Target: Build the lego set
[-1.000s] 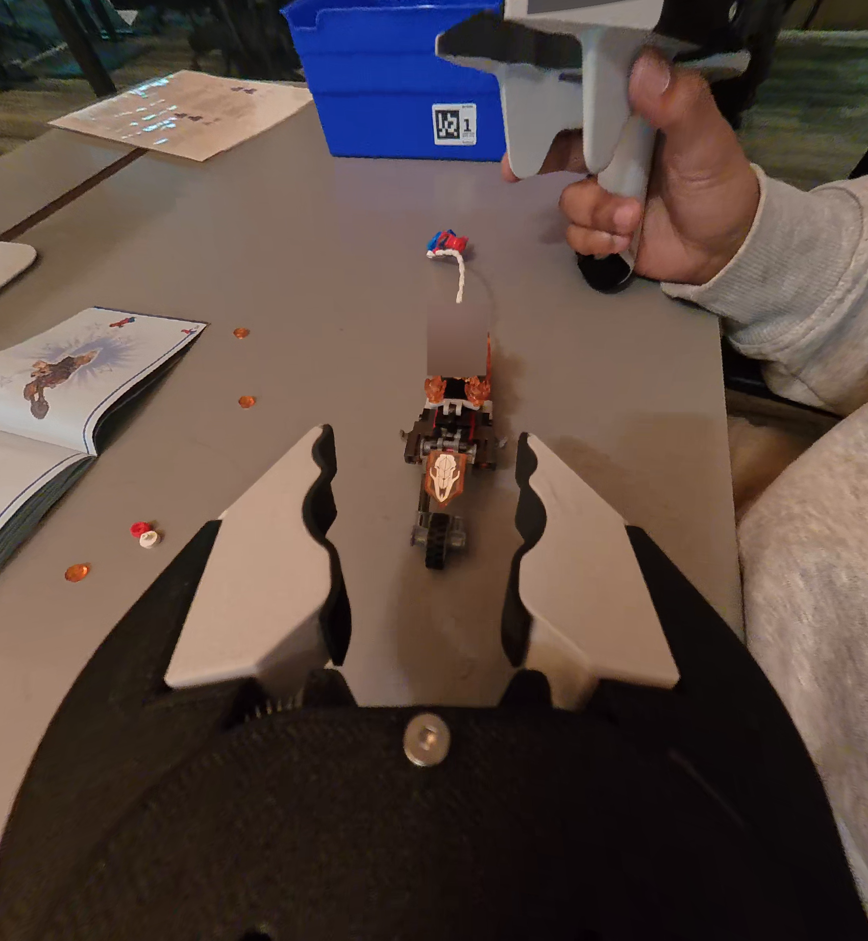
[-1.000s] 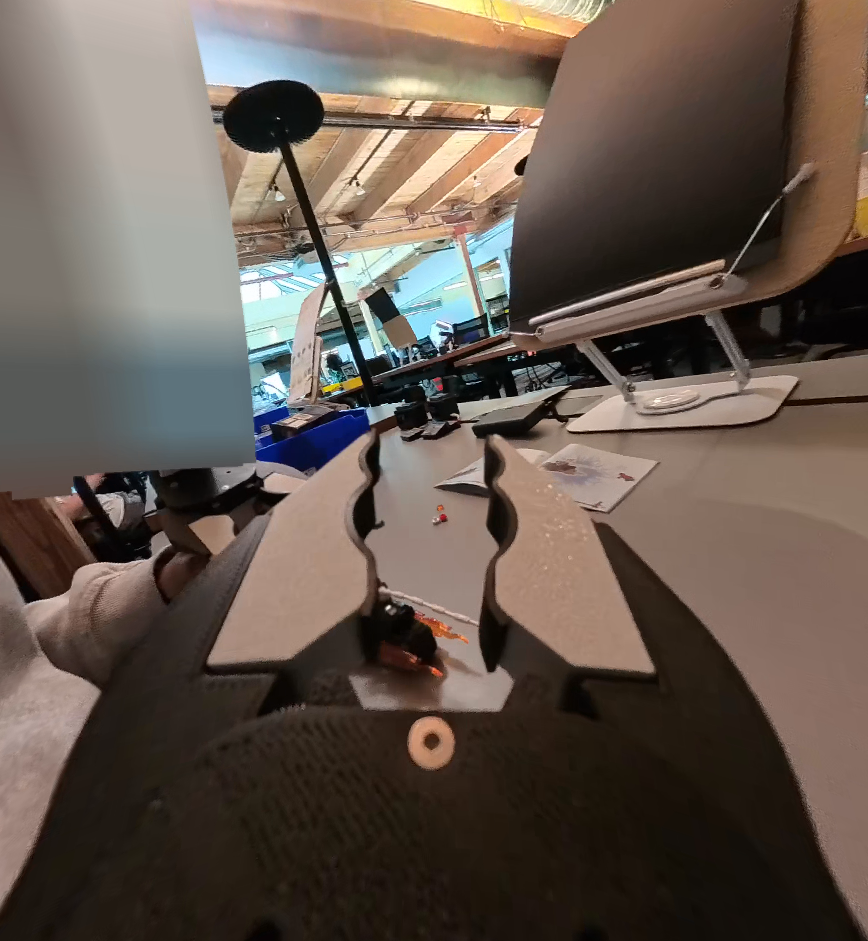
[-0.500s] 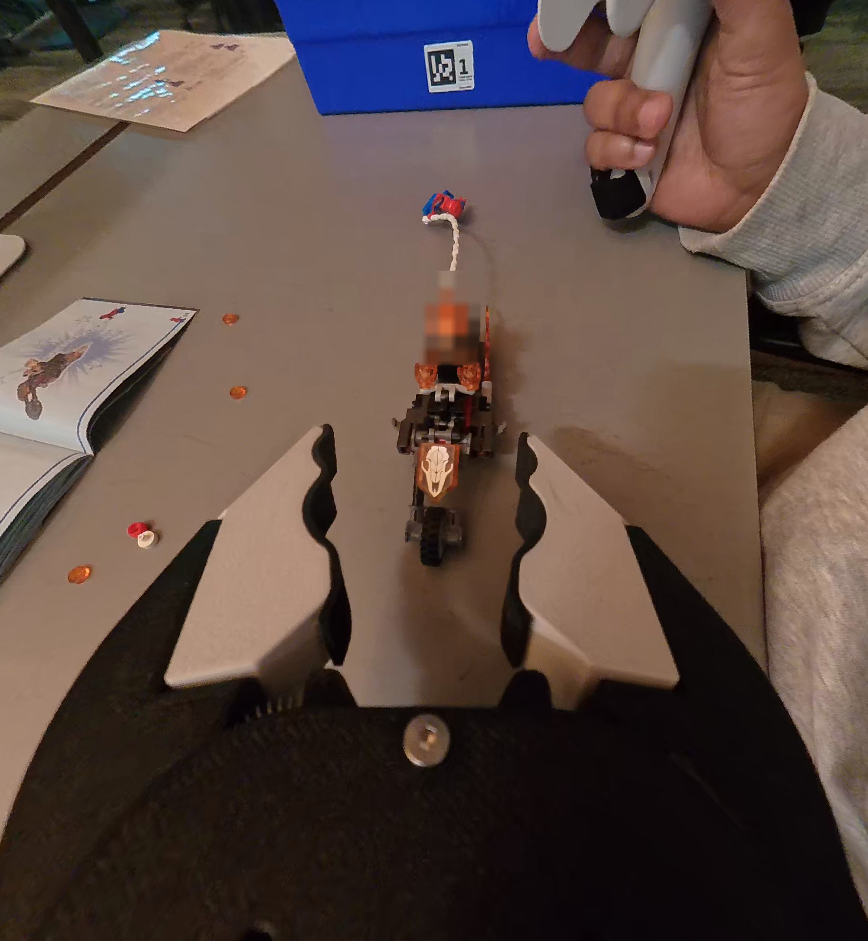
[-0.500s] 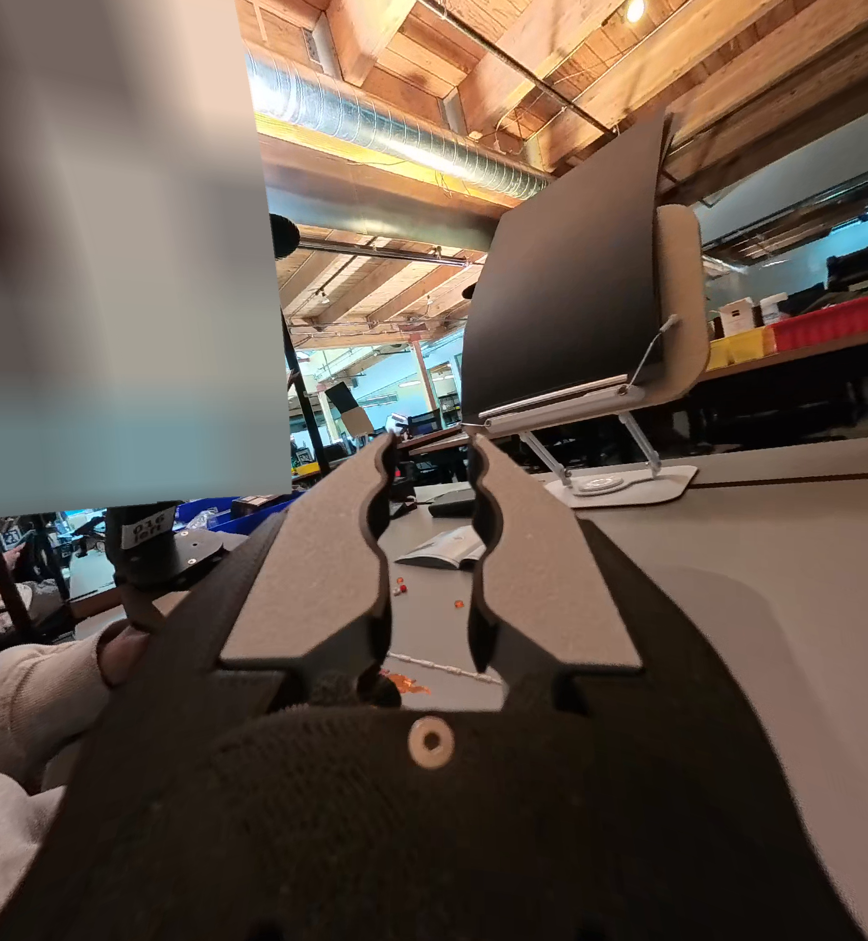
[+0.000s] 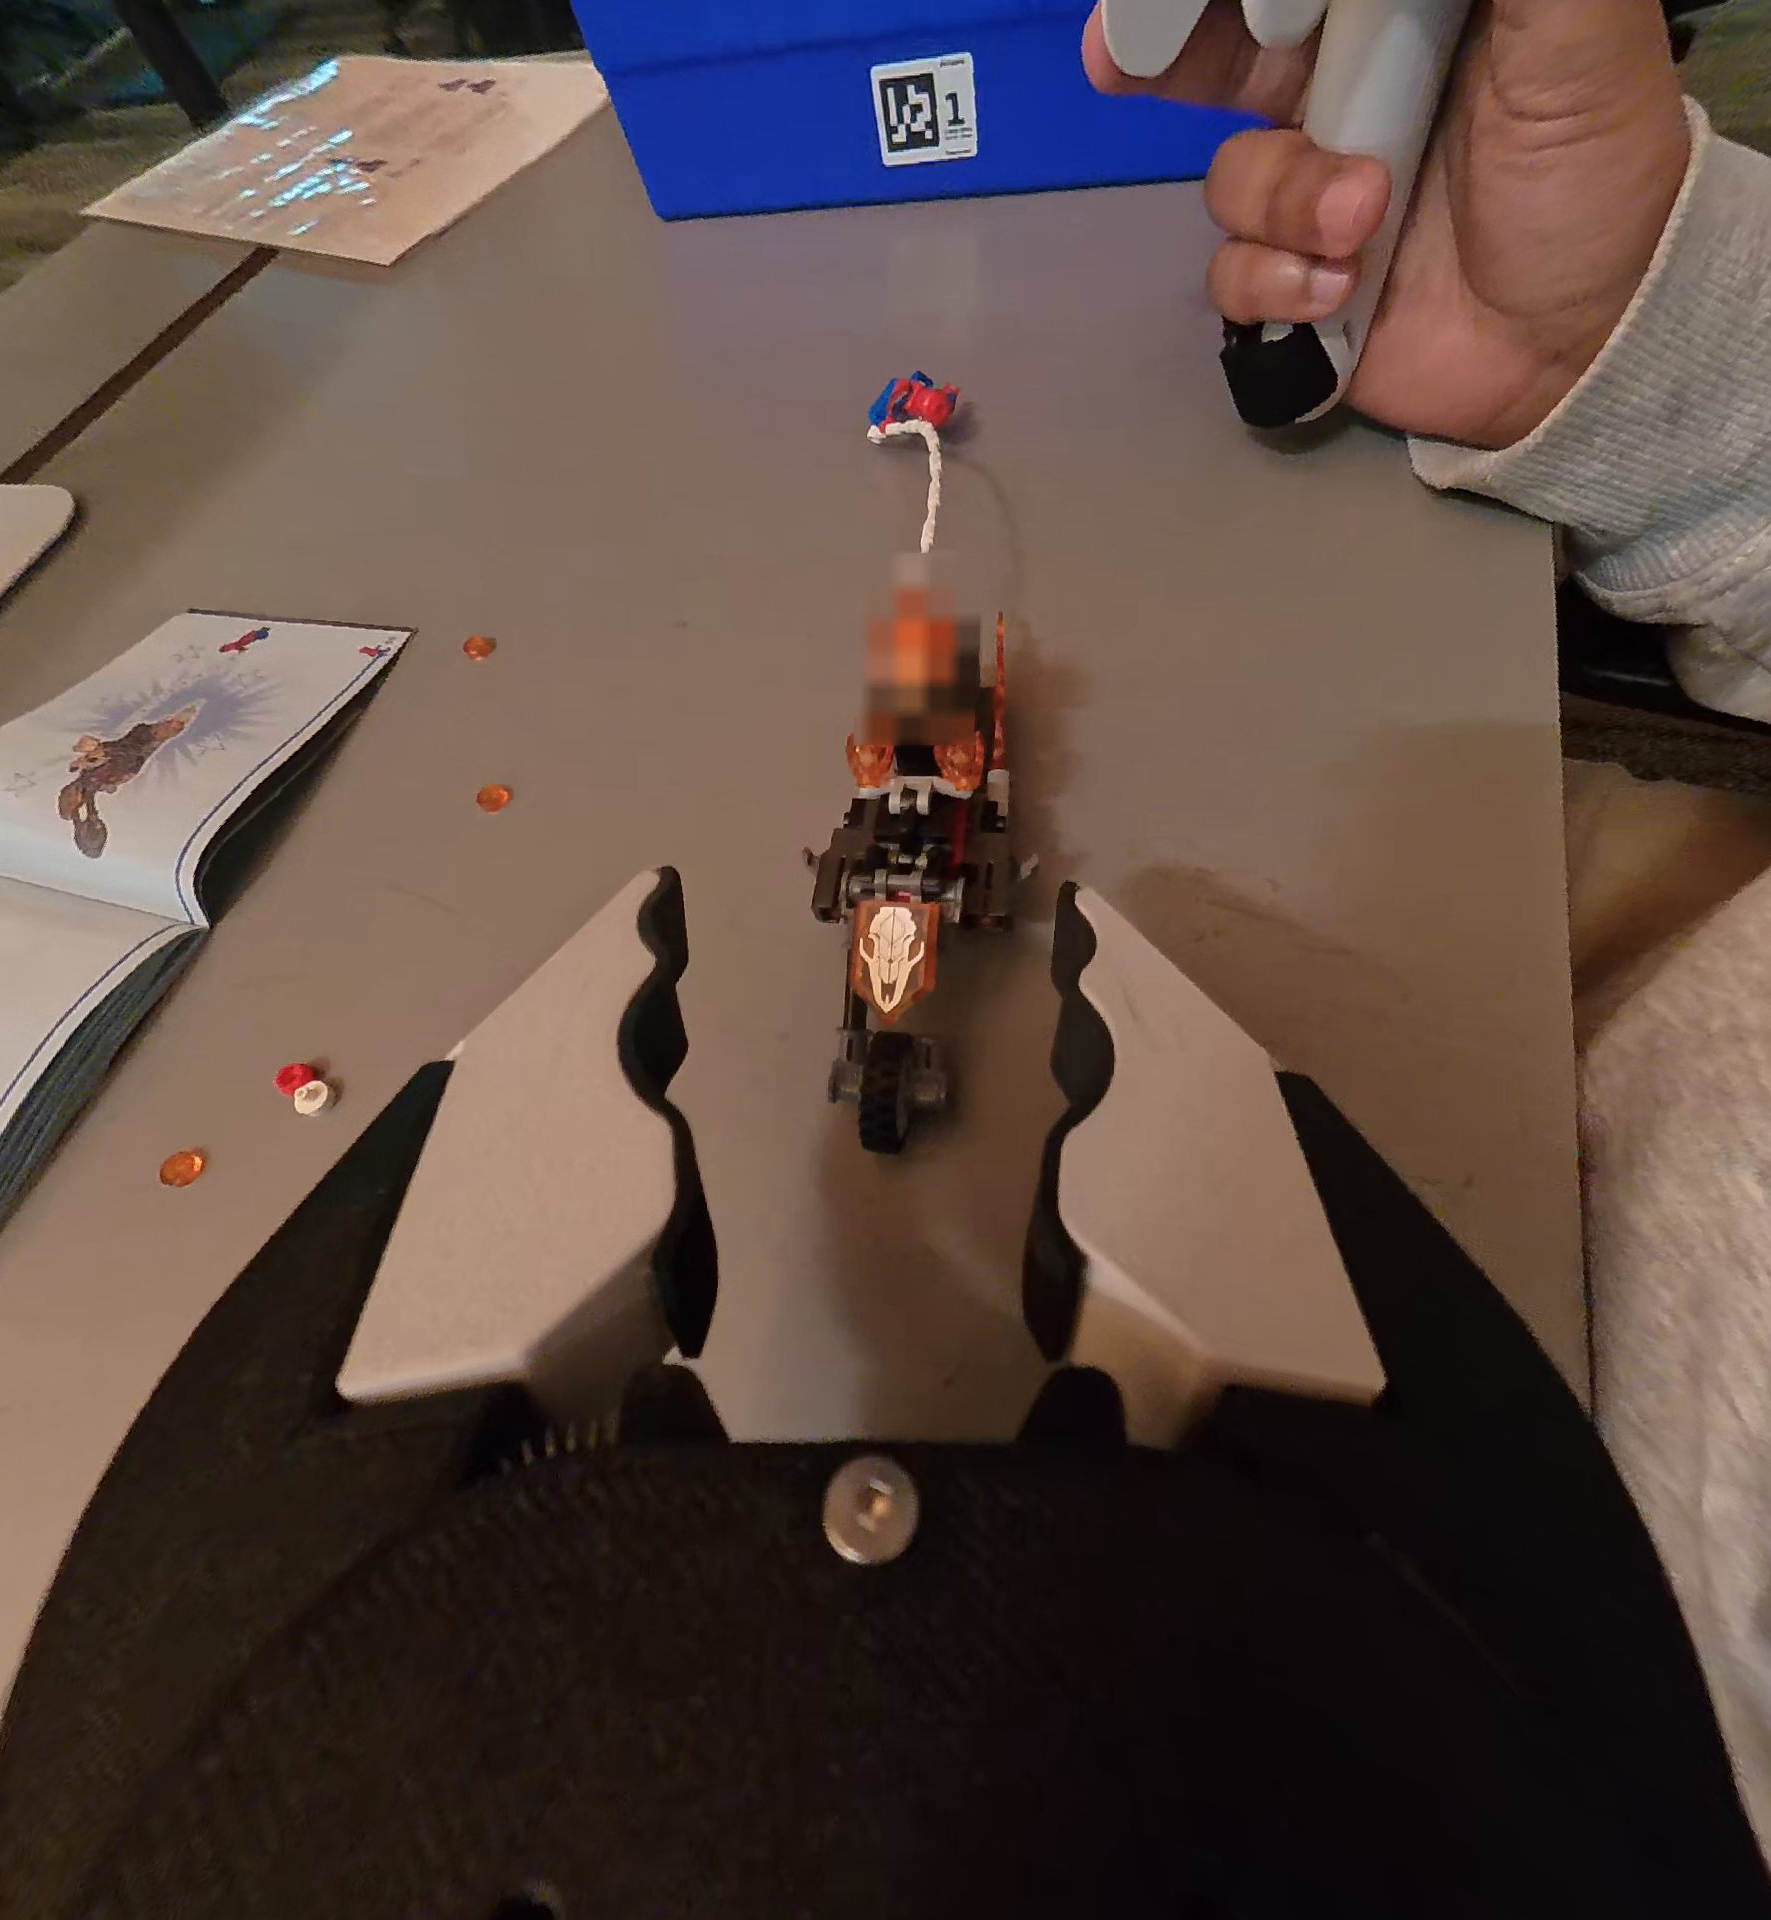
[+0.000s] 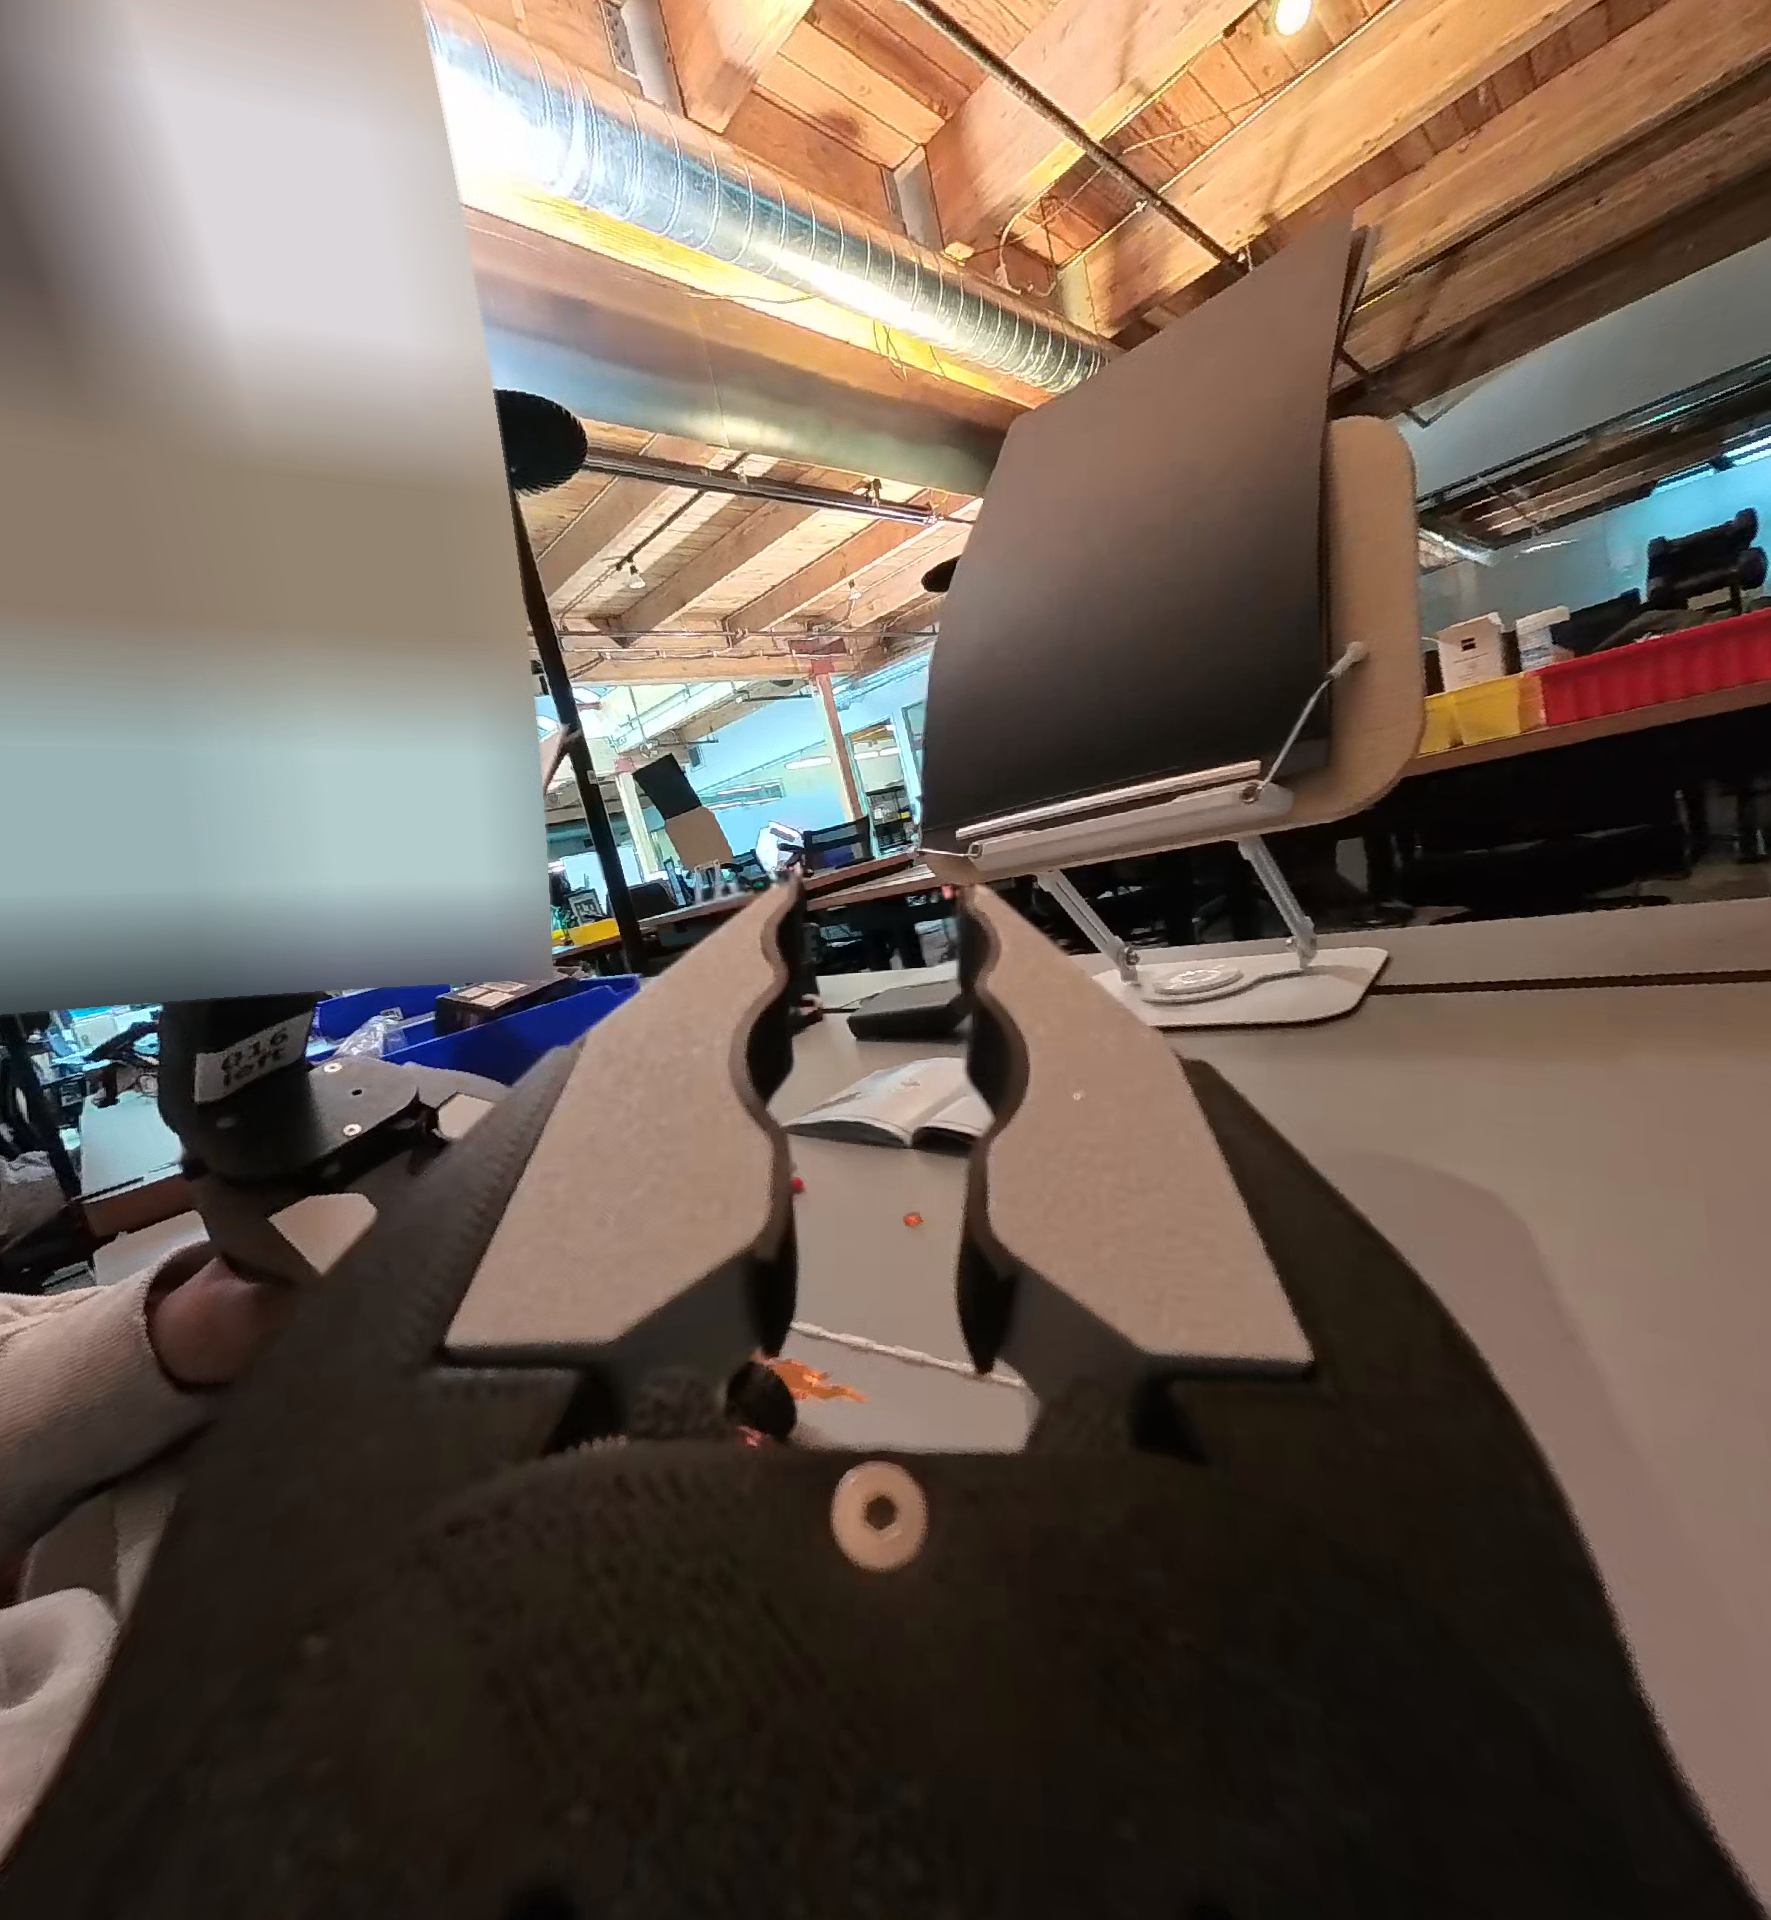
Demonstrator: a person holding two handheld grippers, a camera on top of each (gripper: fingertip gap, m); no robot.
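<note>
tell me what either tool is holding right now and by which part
Nothing is held. The left tool is open, its fingers apart on either side of the lego motorcycle without touching it. The right tool is open and empty.

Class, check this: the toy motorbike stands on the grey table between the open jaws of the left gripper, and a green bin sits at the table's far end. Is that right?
One detail is wrong: the bin is blue, not green, as the left wrist view shows. The rest holds: the toy motorbike stands on the grey table between the open jaws of the left gripper.
</note>
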